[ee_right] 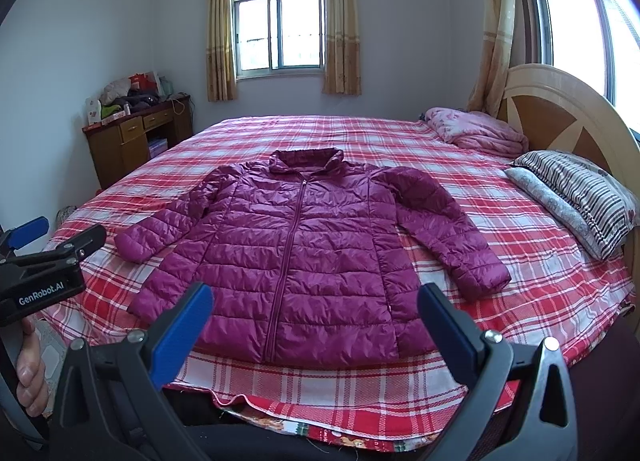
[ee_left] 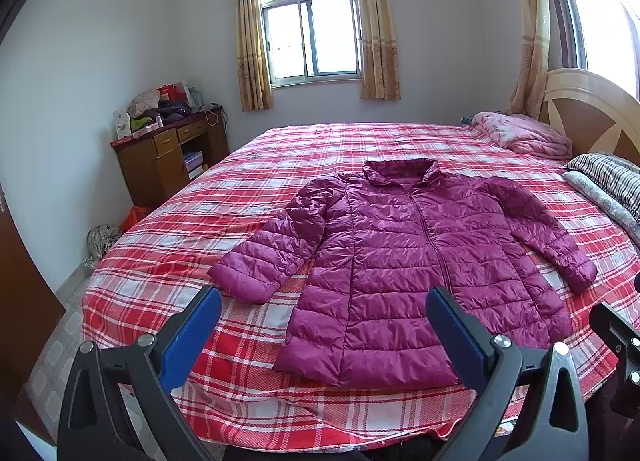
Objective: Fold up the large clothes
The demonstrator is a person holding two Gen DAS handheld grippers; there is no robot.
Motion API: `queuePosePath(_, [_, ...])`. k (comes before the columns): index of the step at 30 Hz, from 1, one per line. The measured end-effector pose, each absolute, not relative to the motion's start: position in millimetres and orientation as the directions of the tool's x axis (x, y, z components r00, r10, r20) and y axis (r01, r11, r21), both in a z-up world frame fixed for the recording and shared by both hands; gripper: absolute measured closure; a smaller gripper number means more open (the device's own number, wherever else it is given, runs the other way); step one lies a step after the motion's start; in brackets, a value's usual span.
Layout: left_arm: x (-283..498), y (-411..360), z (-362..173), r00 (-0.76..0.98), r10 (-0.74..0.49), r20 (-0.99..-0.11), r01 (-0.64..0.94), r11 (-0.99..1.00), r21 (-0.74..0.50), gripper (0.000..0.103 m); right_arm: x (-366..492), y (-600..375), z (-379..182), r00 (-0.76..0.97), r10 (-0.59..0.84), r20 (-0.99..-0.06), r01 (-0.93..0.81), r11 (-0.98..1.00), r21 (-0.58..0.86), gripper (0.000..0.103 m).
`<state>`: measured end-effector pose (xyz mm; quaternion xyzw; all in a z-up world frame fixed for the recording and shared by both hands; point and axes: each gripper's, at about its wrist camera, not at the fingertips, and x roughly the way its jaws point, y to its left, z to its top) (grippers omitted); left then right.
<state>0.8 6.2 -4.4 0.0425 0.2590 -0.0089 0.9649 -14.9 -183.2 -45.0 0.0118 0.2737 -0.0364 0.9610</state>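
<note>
The right gripper is cut off by the right edge in the left wrist view. The pile on the desk at far left is too small to tell apart. The hand holding the left gripper is cut by the left edge. The headboard runs out of view at right.

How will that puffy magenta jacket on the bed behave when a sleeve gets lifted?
The jacket looks quilted and puffy, so probably light and floppy, its sleeve drooping when lifted. Its shiny shell may slip between the jaws.
</note>
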Motion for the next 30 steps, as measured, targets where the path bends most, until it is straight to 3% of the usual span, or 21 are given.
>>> queuePosePath(30, [3.1,14.1,-3.3,0.872,0.026,-0.488,0.007,0.998,0.066,0.001,-13.1,-187.7,-52.2,0.836,-0.059,-0.546,0.079,0.997,0.012,0.000])
